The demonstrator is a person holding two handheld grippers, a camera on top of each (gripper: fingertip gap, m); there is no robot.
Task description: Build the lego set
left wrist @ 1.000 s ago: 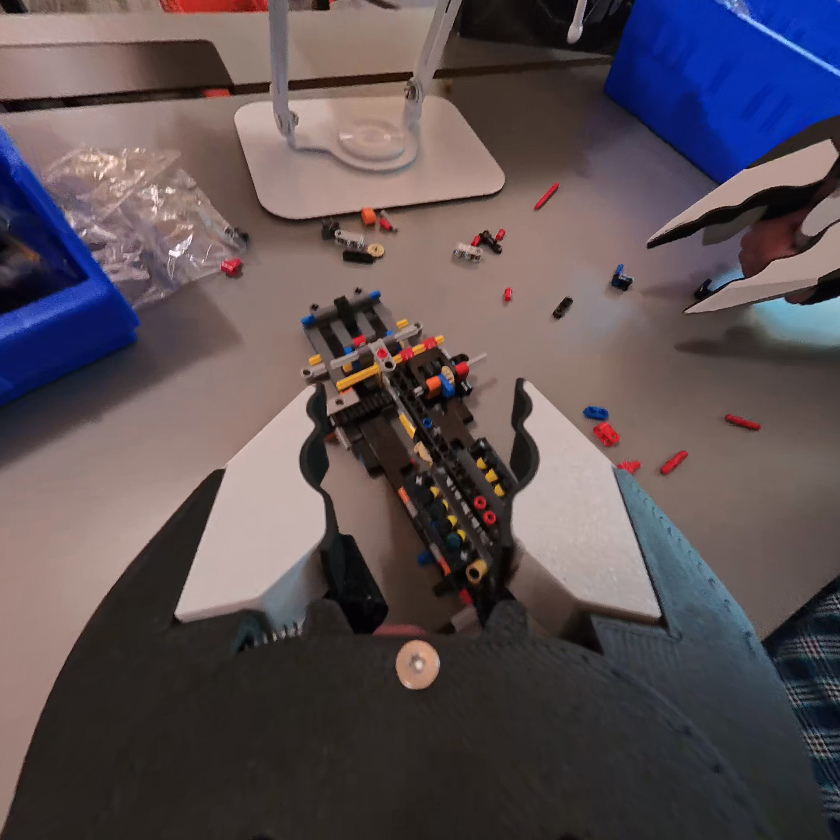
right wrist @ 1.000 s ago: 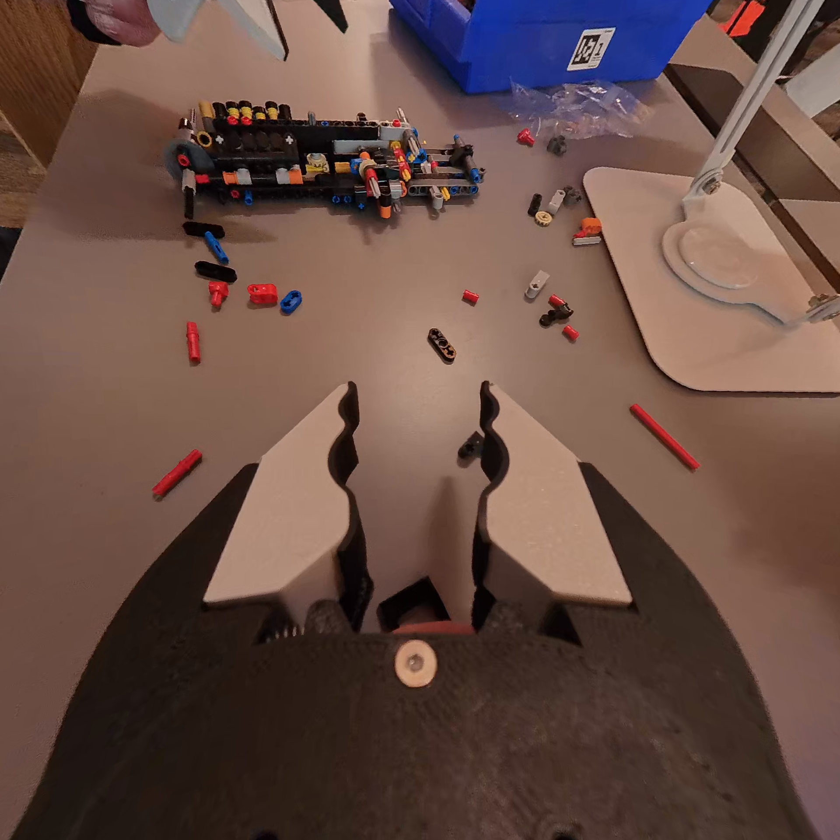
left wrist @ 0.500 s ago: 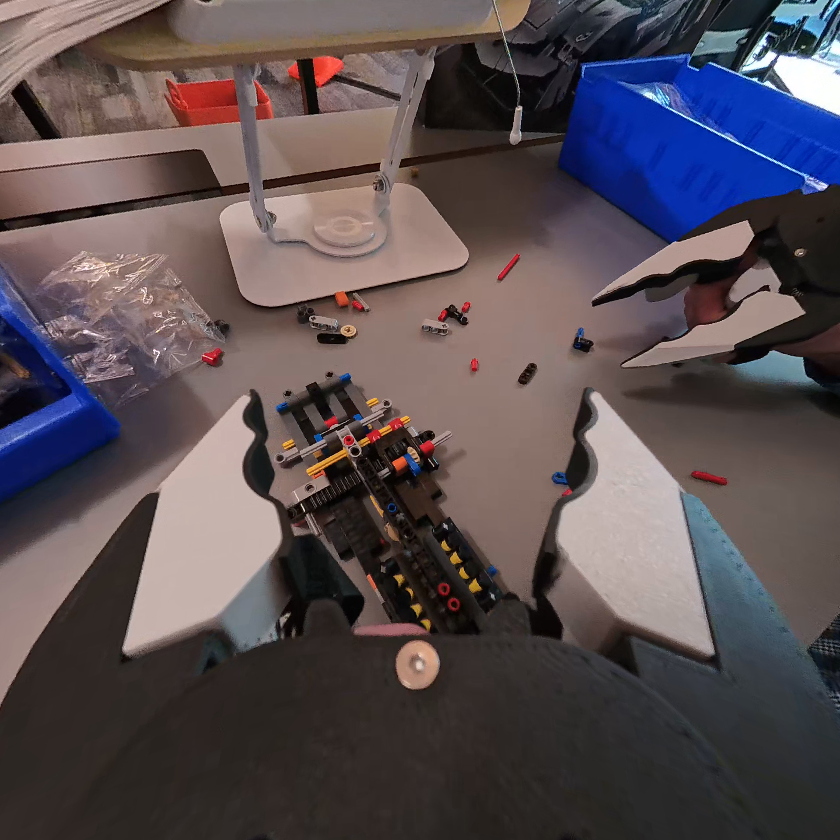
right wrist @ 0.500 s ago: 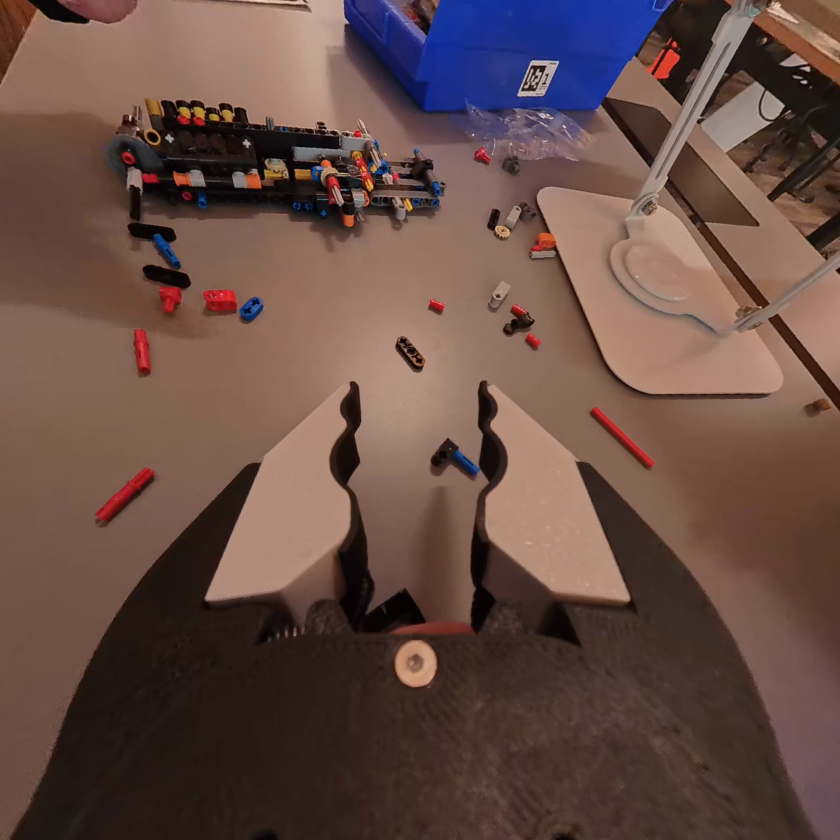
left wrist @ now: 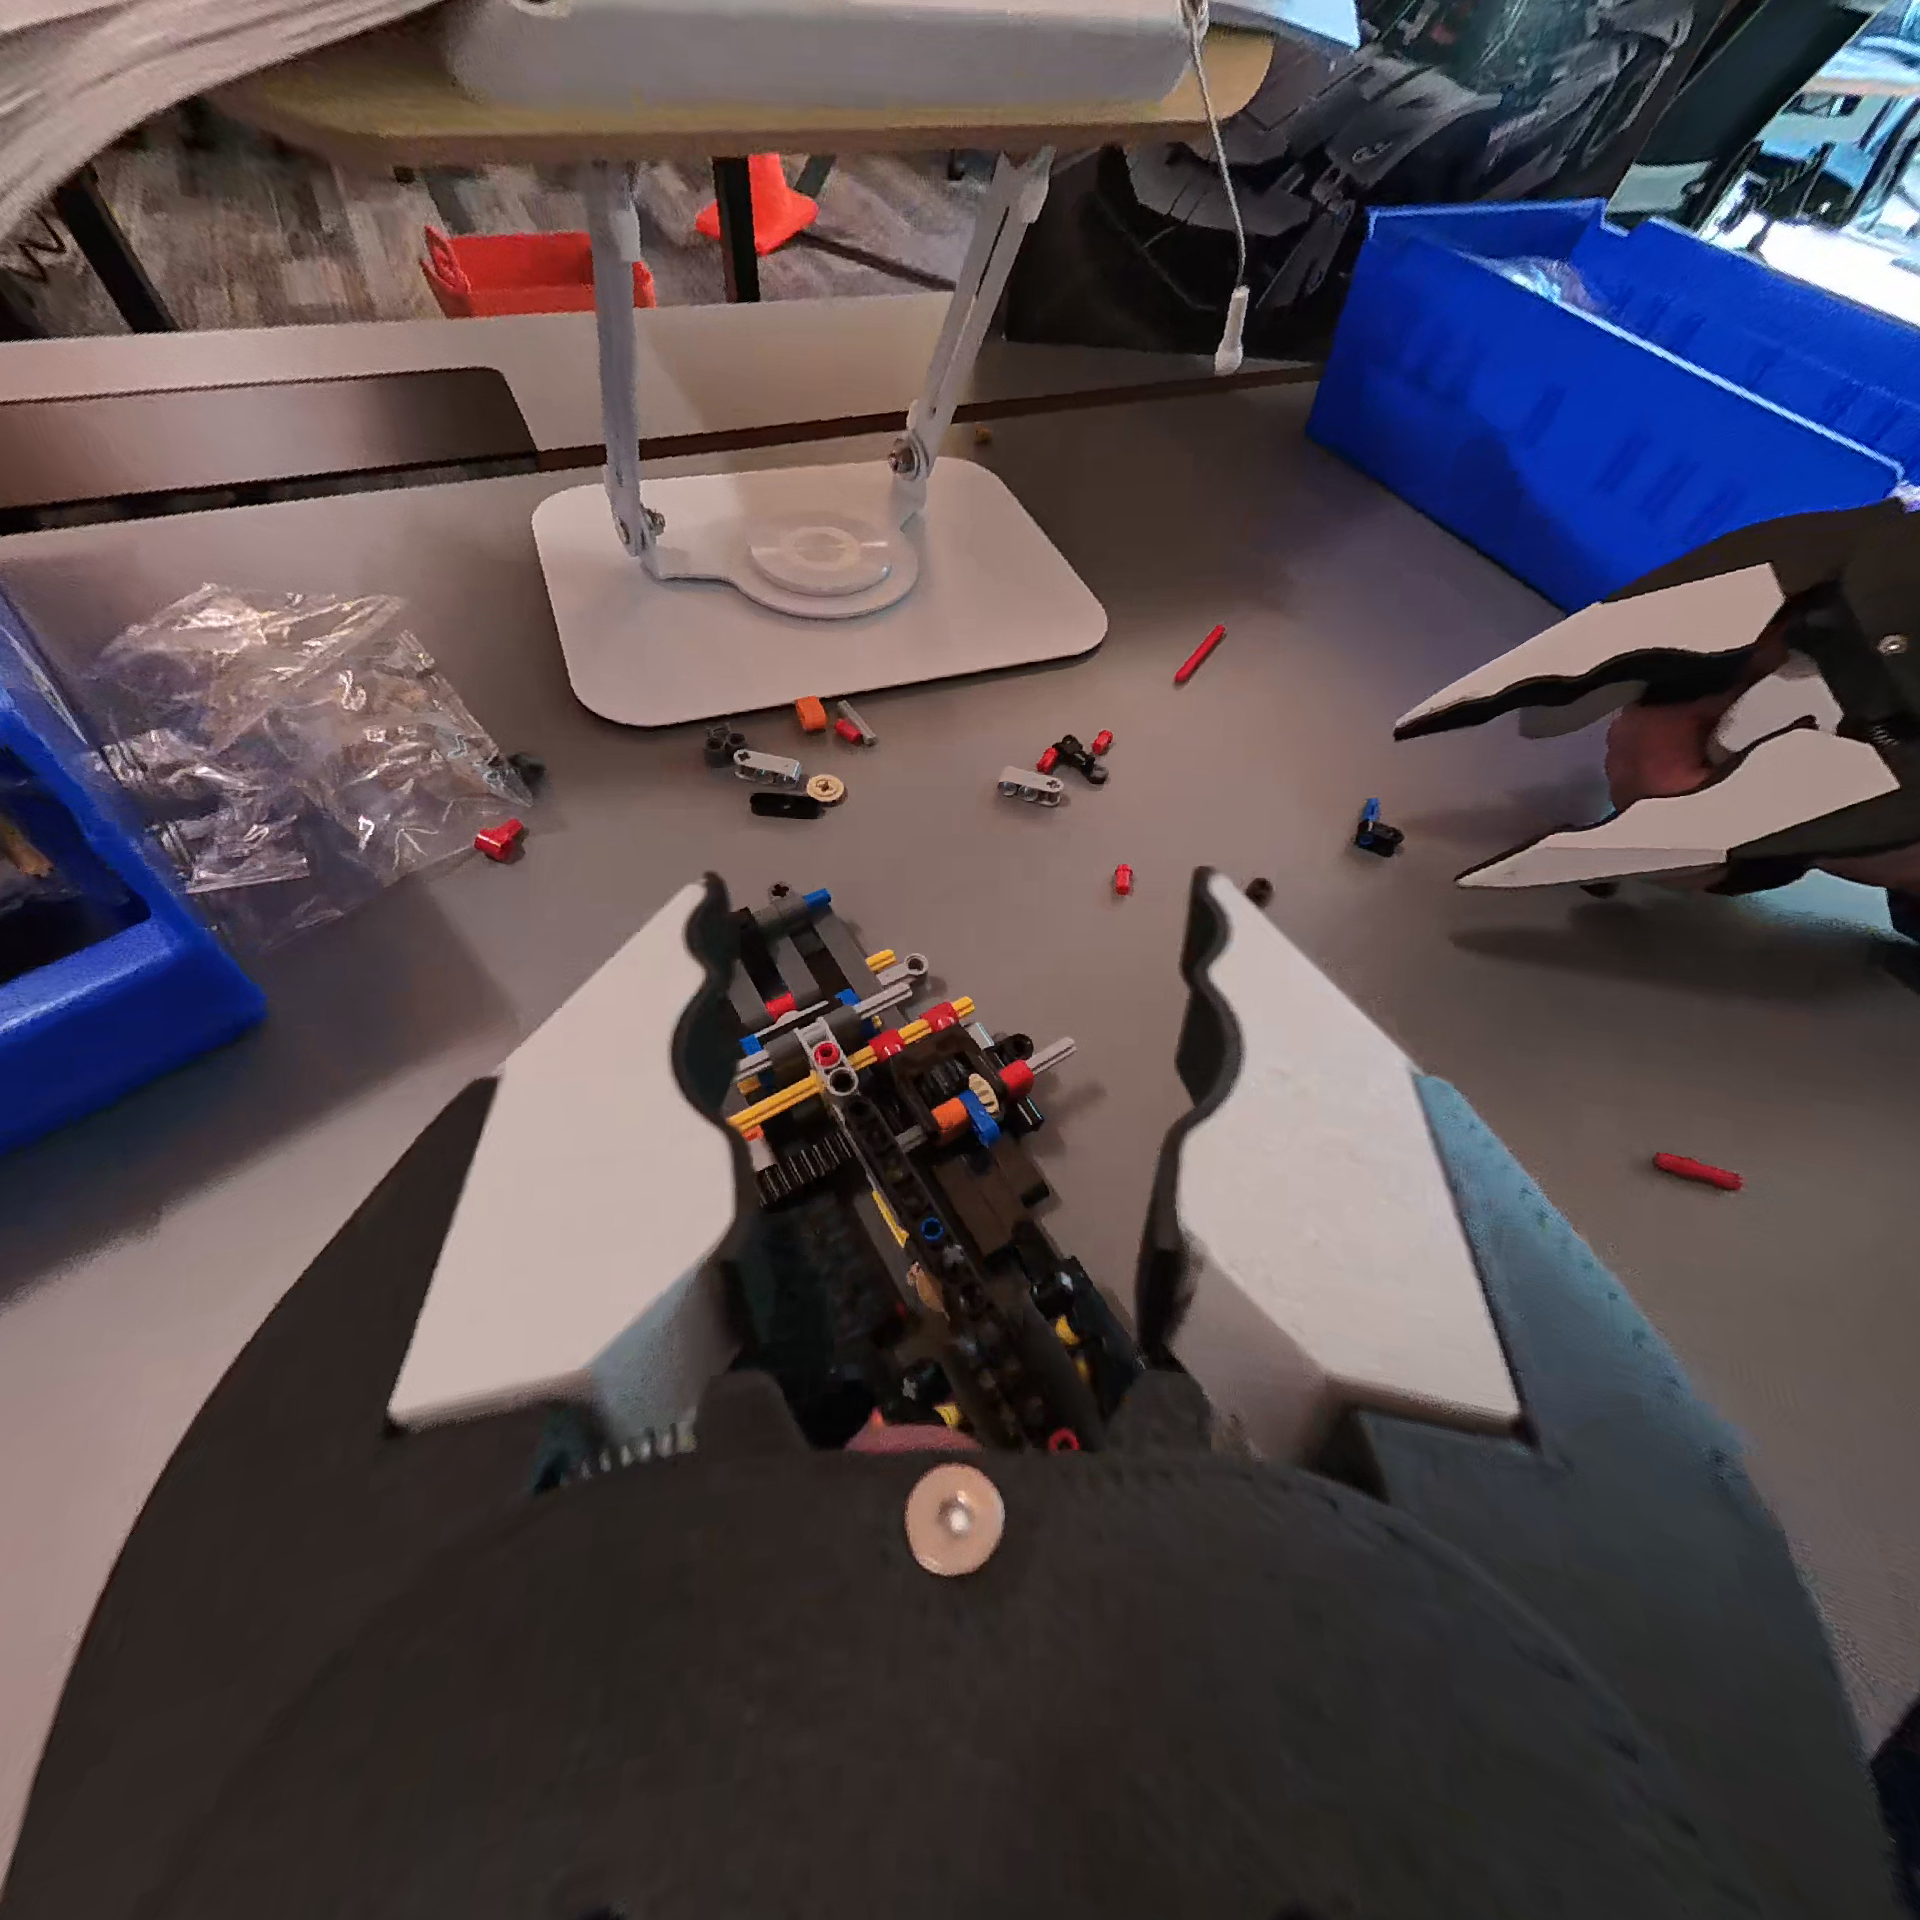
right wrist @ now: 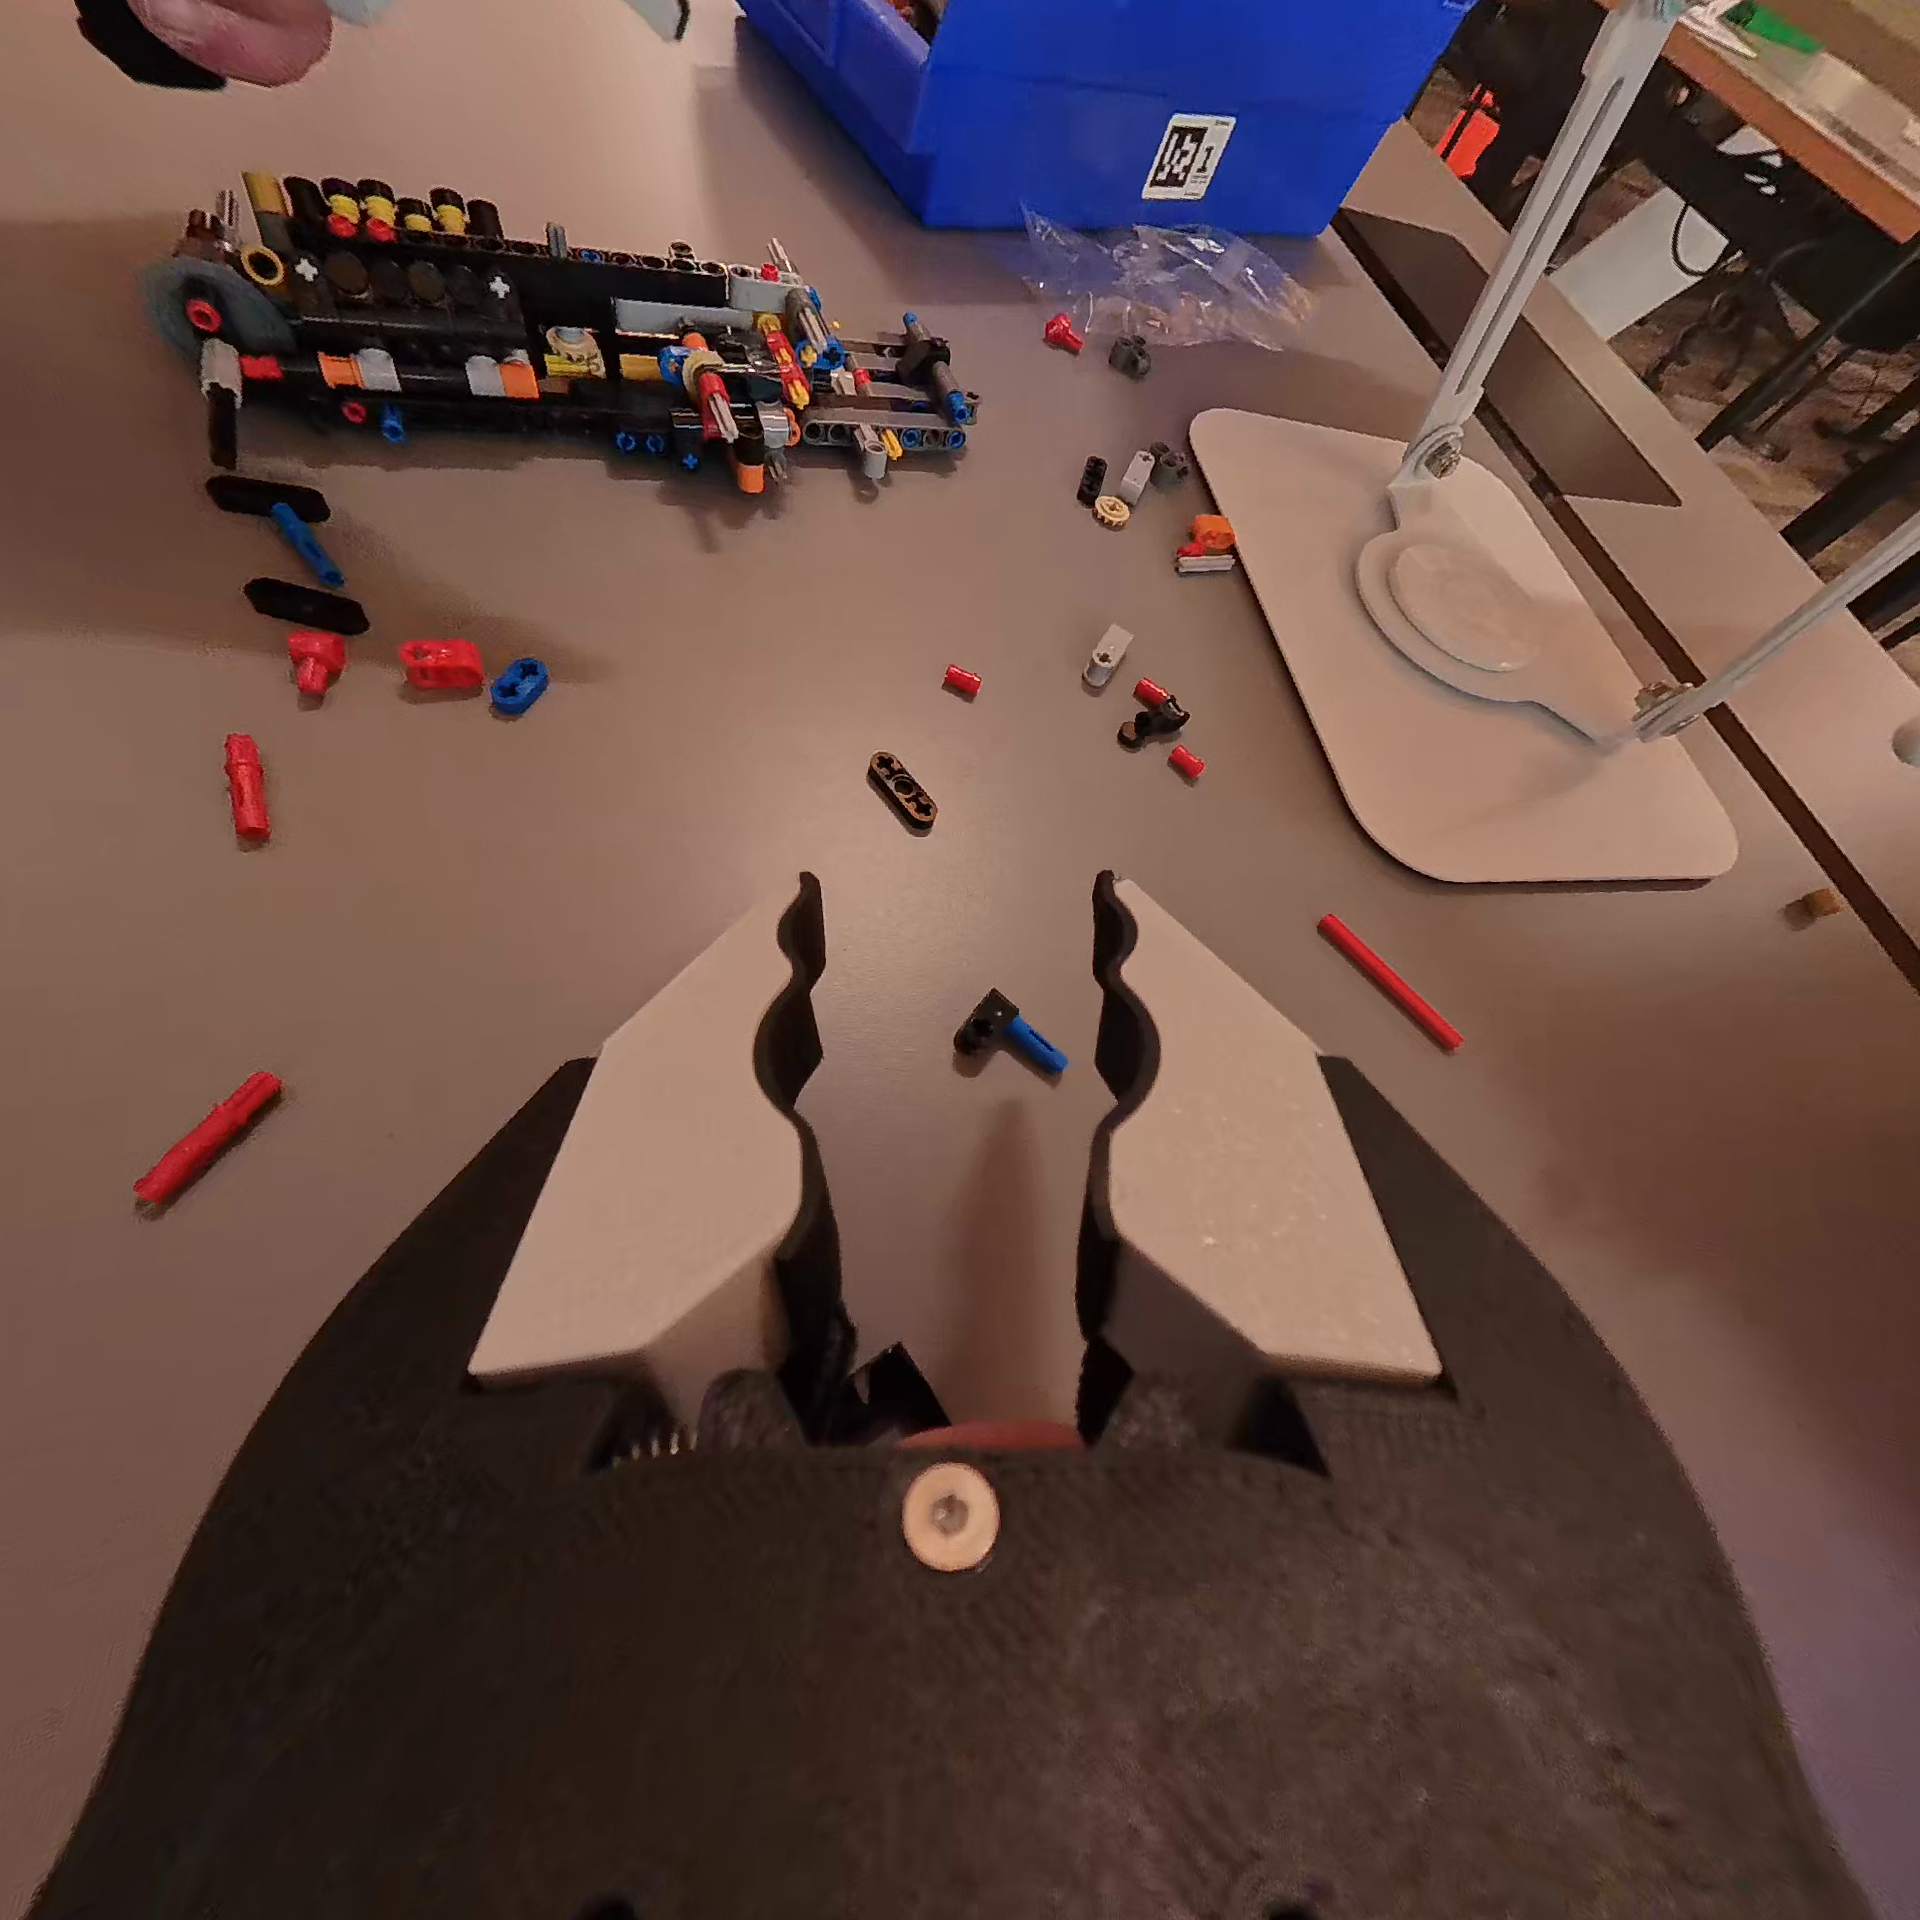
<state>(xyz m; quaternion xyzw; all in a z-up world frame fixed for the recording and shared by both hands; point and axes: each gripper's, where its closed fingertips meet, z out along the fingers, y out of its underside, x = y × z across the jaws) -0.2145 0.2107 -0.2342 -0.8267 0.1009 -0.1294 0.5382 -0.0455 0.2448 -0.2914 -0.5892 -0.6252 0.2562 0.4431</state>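
**Left tool narrows around the chassis while the right waits over a small connector**

Since half a second ago the left tool (left wrist: 951,914) has drawn its fingers in from a wide spread to a middling gap and slid forward along the Lego chassis (left wrist: 894,1132), which lies flat on the worktop (left wrist: 1299,1039) between the fingers; neither pad visibly touches it, and I judge it not yet gripped. The right tool (right wrist: 956,894) has barely shifted: half open, empty, low over the worktop, with a black connector carrying a blue pin (right wrist: 1006,1029) lying between its fingers, nearer the right one.

In the right wrist view the chassis sits at ten o'clock, long and narrow, built of black studless beams, yellow and red axles, an orange bush and a grey wheel at its far left end. Loose pieces ring it: red pins (right wrist: 245,784), a blue link (right wrist: 517,686), a black flat link (right wrist: 902,792) at twelve, a long red axle (right wrist: 1389,982) at two. Farther out stand a white lamp base (right wrist: 1475,665), a crinkled clear bag (right wrist: 1164,281) and a blue bin (right wrist: 1091,125).

Risk, as I judge it: the chassis is knobbly with protruding axles, so a squeeze on those could push them out of place. The connector is tiny and smooth on a slick worktop; an off-centre close could flick it away or twist the pin loose
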